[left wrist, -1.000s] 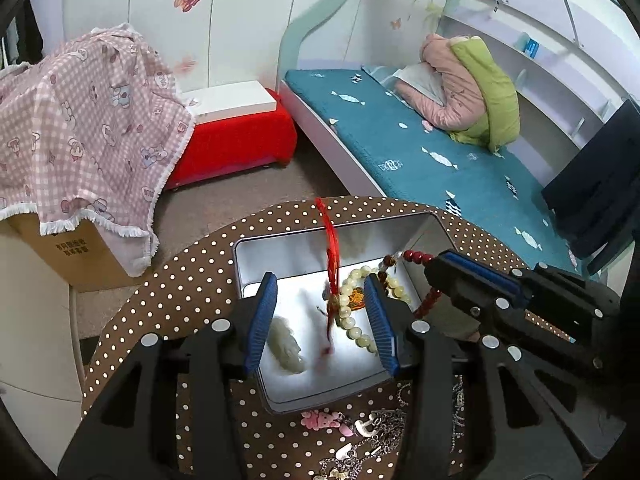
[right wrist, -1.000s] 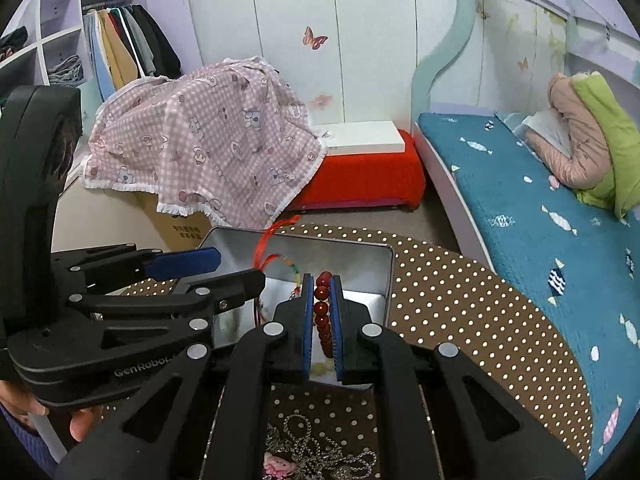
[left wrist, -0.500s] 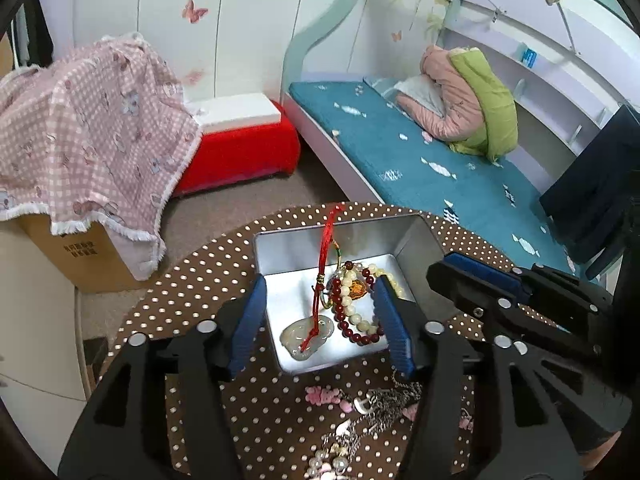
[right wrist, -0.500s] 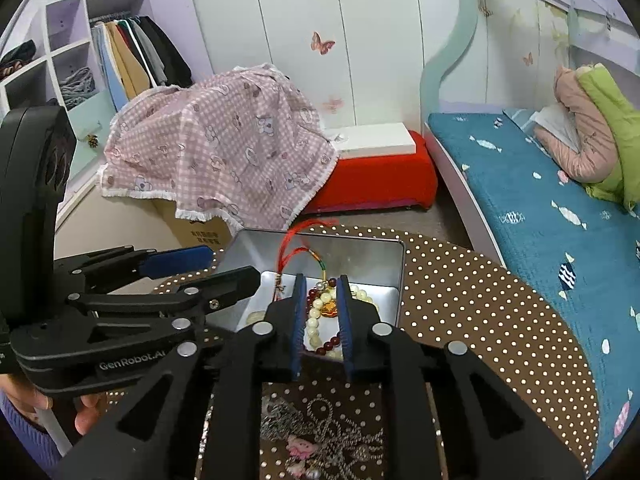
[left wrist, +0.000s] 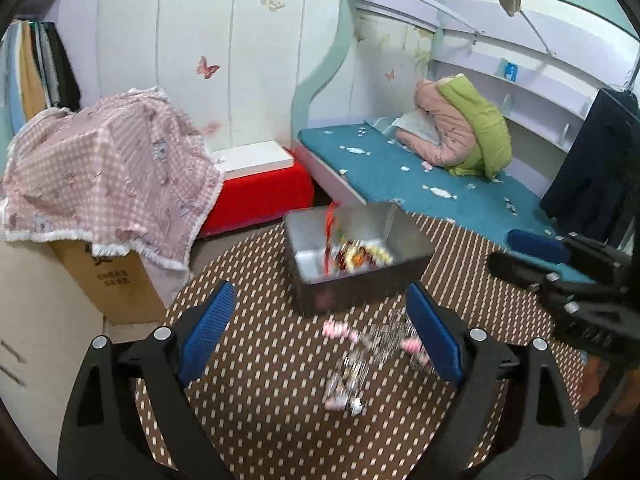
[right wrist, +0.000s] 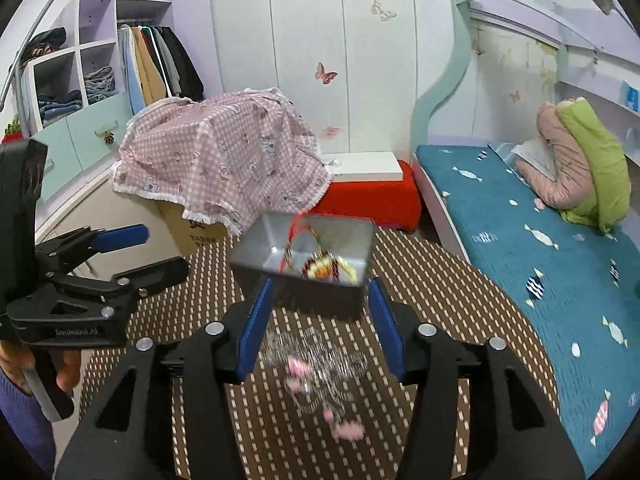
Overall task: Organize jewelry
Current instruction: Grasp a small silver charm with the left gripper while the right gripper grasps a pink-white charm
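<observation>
A silver metal tin (left wrist: 380, 280) stands on the round dotted tablecloth (left wrist: 260, 360). A red cord (left wrist: 330, 236) and bead bracelets (left wrist: 360, 256) lie inside it, blurred. A loose pile of chains and pink charms (left wrist: 372, 344) lies in front of the tin, also blurred. My left gripper (left wrist: 318, 296) hovers back from the tin and above the pile, its jaws opening wide with nothing gripped. My right gripper (right wrist: 321, 286) hangs over the same pile (right wrist: 316, 360), just short of the tin (right wrist: 332, 236), its jaws opening too and holding nothing. Each gripper shows in the other's view, the right one (left wrist: 532, 252) and the left one (right wrist: 152, 252).
A pink checked cloth (right wrist: 224, 160) covers a cardboard box left of the table. Behind the table stand a red bench (right wrist: 372, 200) with a white box on it and a bed with a teal cover (right wrist: 540, 240). A hand (right wrist: 60, 372) holds the left gripper's handle.
Both grippers have drawn back and up from the tin, and their jaws have spread. The red bead bracelet has left the right gripper and lies in the tin with the red cord.
</observation>
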Motion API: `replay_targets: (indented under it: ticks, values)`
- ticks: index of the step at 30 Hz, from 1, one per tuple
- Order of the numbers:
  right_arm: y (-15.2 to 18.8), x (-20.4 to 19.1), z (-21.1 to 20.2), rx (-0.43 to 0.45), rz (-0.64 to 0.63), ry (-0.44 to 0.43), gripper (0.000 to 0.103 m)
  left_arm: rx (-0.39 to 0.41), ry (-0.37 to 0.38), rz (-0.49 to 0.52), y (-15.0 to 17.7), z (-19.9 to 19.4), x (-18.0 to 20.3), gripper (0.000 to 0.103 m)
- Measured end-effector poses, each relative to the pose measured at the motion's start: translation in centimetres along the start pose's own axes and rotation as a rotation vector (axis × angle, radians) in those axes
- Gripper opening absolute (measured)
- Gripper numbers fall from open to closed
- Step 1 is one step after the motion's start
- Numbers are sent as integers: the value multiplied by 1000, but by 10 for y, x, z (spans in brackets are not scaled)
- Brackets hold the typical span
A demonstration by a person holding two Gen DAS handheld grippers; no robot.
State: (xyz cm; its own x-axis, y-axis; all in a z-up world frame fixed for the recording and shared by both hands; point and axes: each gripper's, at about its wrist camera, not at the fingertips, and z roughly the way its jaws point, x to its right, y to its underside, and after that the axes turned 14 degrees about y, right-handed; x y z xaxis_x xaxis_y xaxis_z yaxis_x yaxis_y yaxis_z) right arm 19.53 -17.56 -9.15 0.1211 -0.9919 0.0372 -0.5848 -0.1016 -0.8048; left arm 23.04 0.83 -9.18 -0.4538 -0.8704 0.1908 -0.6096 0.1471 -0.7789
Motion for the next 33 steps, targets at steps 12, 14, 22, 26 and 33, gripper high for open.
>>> replay_targets:
  ticks: [12,14,22,26,33]
  values:
    - [75,13,5,-122,39,28,54,-161,-30,-74,84,42,5,87]
    - [82,14,7,-130,42,25,55,-172,-28,-79,89,47,5,87]
    - [96,19,6,-142,49,20,57,-202,-19,-112,91,60,2,67]
    - [97,21,7,-138,45,26,59,-212,-68,-95,90,63,4,51]
    - [98,23,11,-148,41,31,61,-203,-68,-103,89,57,-4,26]
